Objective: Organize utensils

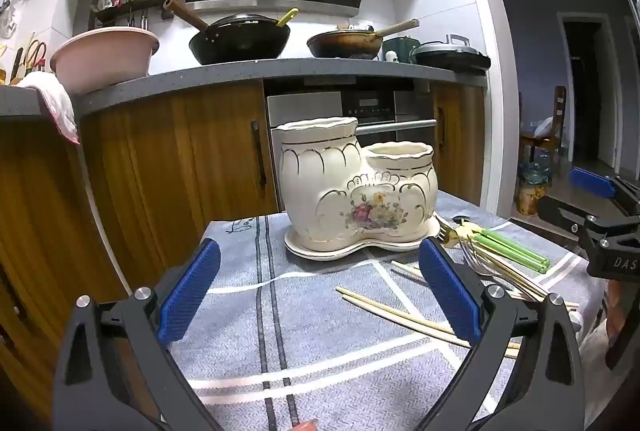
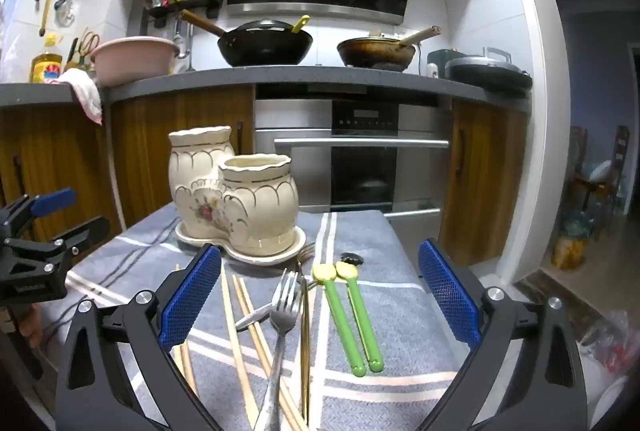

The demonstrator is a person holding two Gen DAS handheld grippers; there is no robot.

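A cream ceramic utensil holder with two cups and a flower print stands on its saucer on the grey striped cloth. To its right lie loose utensils: wooden chopsticks, silver forks, a gold-handled piece and two green-handled spoons. My left gripper hovers open in front of the holder, nothing between its blue pads. My right gripper hangs open over the utensil pile, touching none. Each gripper shows at the edge of the other's view.
The cloth-covered table ends close beyond the holder. Behind it run wooden cabinets, an oven and a counter with a pink basin, two woks and a pot. A doorway opens at the right.
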